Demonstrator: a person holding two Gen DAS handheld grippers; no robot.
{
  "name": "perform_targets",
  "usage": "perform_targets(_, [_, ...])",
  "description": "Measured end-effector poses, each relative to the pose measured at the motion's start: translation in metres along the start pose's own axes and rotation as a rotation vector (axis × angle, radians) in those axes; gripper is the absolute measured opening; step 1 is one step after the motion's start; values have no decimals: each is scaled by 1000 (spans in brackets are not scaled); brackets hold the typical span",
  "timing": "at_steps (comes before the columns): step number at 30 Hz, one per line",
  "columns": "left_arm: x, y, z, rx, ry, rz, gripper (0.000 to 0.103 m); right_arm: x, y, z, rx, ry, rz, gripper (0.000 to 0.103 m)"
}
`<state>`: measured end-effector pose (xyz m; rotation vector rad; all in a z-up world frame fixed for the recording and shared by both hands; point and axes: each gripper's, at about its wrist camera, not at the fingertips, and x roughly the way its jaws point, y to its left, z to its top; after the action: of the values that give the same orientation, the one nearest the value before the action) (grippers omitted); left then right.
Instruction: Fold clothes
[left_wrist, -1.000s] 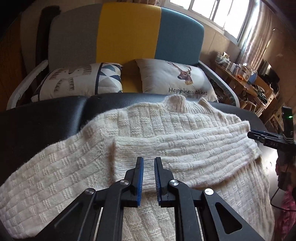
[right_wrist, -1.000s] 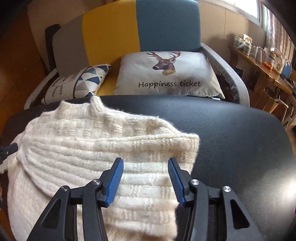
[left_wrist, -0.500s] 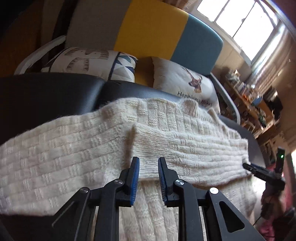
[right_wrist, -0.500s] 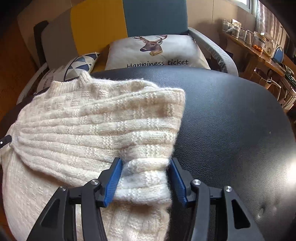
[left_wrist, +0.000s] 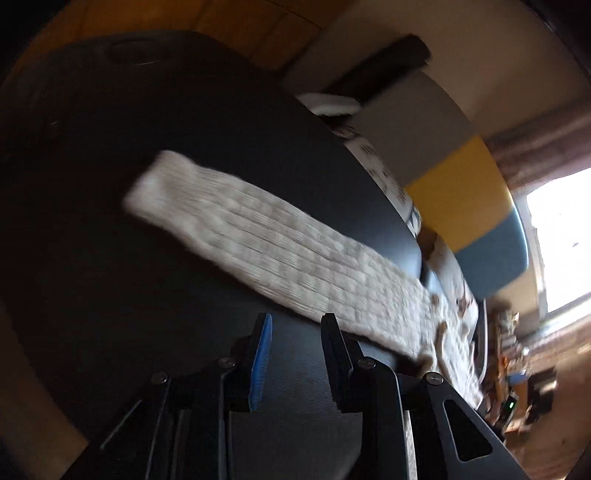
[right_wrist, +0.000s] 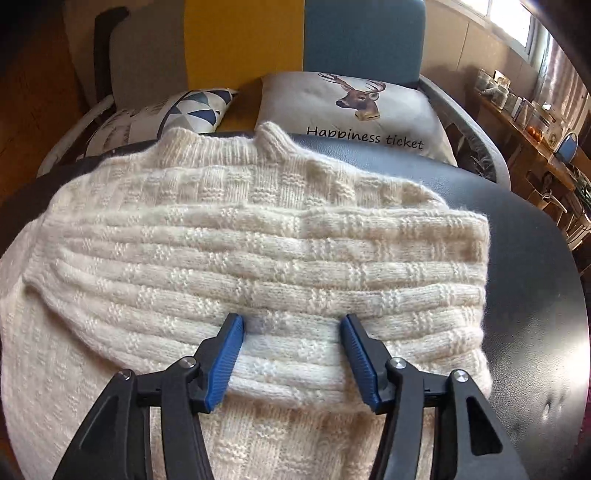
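A cream knitted sweater (right_wrist: 258, 251) lies flat on a black padded table (right_wrist: 517, 258), with one sleeve folded across its body. My right gripper (right_wrist: 291, 328) is open, with its blue-padded fingers (right_wrist: 229, 350) resting on the lower edge of the folded sleeve. In the blurred, tilted left wrist view the other sleeve (left_wrist: 280, 254) stretches out straight over the black table (left_wrist: 147, 147), with its cuff at the far end. My left gripper (left_wrist: 297, 321) is open and empty, just short of that sleeve's near edge.
A sofa with grey, yellow and blue panels (right_wrist: 240, 40) stands behind the table, holding a deer cushion (right_wrist: 354, 107) and a triangle-patterned cushion (right_wrist: 184, 110). A cluttered wooden shelf (right_wrist: 535, 129) runs along the right wall under a window.
My left gripper has swung left from the sweater's body toward the outstretched sleeve and opened wider. My right gripper has opened a little and let the sleeve fold lie flat.
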<state>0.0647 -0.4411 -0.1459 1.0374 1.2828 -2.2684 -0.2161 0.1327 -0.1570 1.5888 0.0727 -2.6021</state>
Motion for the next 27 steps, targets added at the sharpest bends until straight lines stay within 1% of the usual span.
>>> perform_targets(1, [-7,20,9,-57,-15,6,28,-7,-1,0,20,-3,21,58])
perform_targets(3, [-17,56,25,-163,-40,10,28,-26,3,-6,19,-52,82,58])
perform_targets(5, [-15,76,36,-242,-40,-15,28,-44,16,-17,-16,-98,123,58])
perform_targets(7, [-8,89,45,-317,-44,-26,28,-56,30,-27,-36,-121,165,57])
perform_targets(9, [1,95,51,-360,-45,-21,28,-65,44,-34,-50,-138,198,58])
perform_targets(12, [18,95,58,-387,-31,-18,28,-74,61,-45,-66,-151,220,57])
perform_targets(13, [22,94,59,-388,-29,-4,28,-74,64,-47,-64,-150,234,57])
perform_targets(14, [25,94,59,-405,-30,19,31,-72,67,-47,-61,-149,246,58])
perform_targets(15, [27,95,58,-422,-32,24,33,-72,69,-47,-57,-147,260,58])
perform_targets(17, [28,95,56,-449,-40,9,37,-73,74,-47,-54,-146,287,58])
perform_targets(20, [28,97,55,-495,-49,-31,53,-75,82,-41,-74,-150,313,58])
perform_targets(22, [30,96,53,-537,-71,-31,54,-76,88,-35,-93,-155,324,58])
perform_targets(24, [32,93,53,-548,-88,-13,51,-73,93,-30,-101,-156,332,57])
perform_targets(25, [33,91,53,-543,-92,7,47,-71,95,-27,-104,-156,335,57])
perform_targets(26, [35,90,54,-539,-90,23,17,-70,98,-24,-108,-156,338,57])
perform_targets(27, [38,92,55,-550,-79,25,7,-68,100,-22,-113,-155,338,57])
